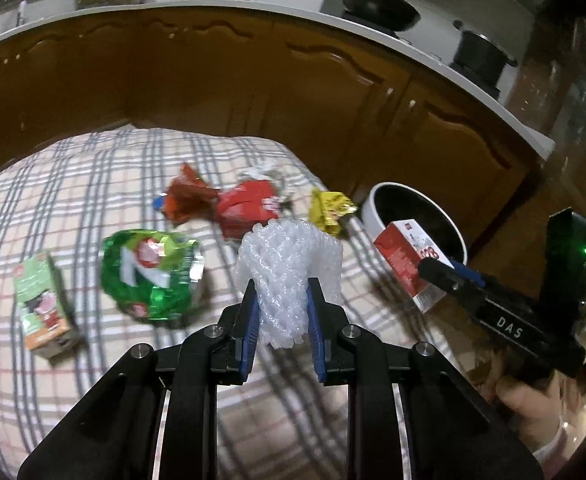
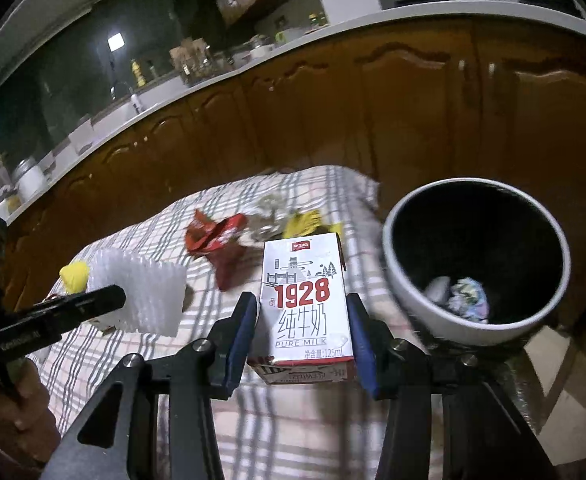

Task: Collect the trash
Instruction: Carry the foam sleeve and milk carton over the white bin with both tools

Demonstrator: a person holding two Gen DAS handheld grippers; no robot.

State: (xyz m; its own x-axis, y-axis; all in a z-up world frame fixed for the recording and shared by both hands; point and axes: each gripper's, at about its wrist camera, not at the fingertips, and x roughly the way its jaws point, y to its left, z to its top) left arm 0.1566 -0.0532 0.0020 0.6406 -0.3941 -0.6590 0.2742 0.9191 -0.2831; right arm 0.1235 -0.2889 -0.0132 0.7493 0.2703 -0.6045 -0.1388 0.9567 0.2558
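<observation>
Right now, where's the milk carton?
The milk carton is upright between the right gripper's fingers, above the checked tablecloth, just left of the white bin in the right wrist view.

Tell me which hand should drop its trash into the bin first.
Right, probably. The right gripper holds the milk carton just beside the bin. The left gripper, gripping the foam netting, sits farther over the table.
</observation>
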